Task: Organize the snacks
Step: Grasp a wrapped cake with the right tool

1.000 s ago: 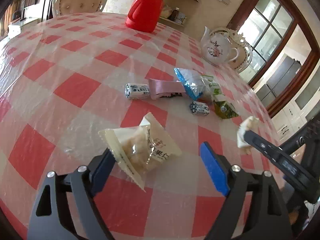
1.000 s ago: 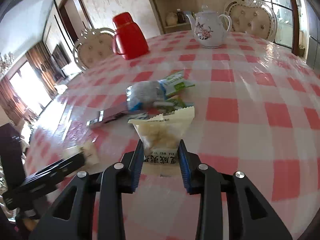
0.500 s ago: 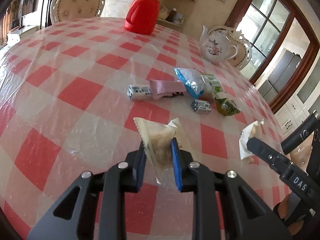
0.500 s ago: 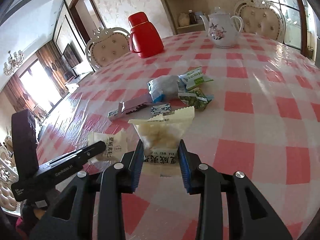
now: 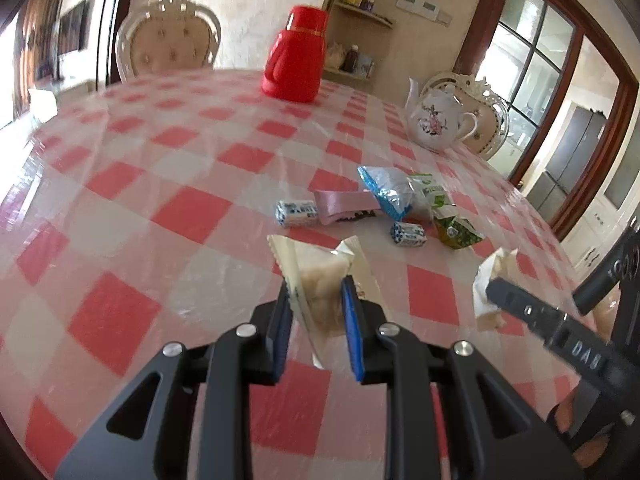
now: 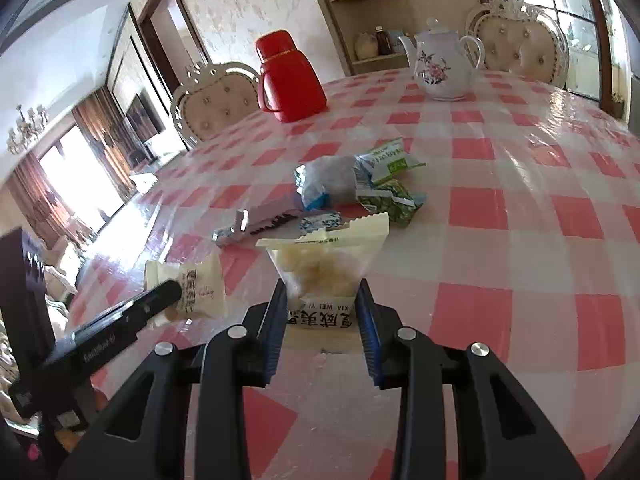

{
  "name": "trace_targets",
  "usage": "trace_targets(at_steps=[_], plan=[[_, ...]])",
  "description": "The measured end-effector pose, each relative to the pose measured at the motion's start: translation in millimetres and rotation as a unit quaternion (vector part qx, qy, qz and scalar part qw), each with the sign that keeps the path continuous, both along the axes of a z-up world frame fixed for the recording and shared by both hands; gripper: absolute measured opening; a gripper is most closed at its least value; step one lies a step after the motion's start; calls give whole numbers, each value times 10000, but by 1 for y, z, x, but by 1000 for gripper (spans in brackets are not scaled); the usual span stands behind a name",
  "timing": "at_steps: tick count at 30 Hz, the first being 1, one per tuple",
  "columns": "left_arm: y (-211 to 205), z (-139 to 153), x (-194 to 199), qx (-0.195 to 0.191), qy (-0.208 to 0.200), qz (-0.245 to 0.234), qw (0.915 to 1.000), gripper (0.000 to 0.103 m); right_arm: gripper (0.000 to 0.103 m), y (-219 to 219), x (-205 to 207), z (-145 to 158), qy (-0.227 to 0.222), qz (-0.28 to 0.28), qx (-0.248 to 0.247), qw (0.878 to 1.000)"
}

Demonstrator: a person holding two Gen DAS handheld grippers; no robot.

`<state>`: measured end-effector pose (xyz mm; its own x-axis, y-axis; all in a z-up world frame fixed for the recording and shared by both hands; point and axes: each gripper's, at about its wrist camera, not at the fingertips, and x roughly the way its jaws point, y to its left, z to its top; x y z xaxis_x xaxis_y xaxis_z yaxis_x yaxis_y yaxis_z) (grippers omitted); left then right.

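Left gripper: fingers clamped on a cream snack packet, held above the checked tablecloth.
Right gripper: fingers clamped on a second cream packet.
Remaining snacks: clustered mid-table, before the red flask and teapot.

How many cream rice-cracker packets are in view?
2: one packet pinched in the left claw, the other packet pinched in the right claw. None visible in the pile.
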<state>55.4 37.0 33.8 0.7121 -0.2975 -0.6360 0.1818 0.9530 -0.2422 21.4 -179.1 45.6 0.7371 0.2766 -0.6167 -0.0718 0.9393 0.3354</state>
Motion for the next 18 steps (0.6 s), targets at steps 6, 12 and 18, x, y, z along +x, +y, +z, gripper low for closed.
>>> trace_targets(at_steps=[6, 12, 18], plan=[[11, 10, -31, 65, -272, 229, 9993, 24, 34, 7, -15, 5, -88, 122, 208, 9997], [28, 14, -57, -135, -272, 471, 9984, 24, 34, 25, -35, 8, -166, 416, 326, 9985], [47, 11, -86, -130, -131, 802, 9966, 24, 34, 50, -46, 8, -175, 799, 290, 9962]])
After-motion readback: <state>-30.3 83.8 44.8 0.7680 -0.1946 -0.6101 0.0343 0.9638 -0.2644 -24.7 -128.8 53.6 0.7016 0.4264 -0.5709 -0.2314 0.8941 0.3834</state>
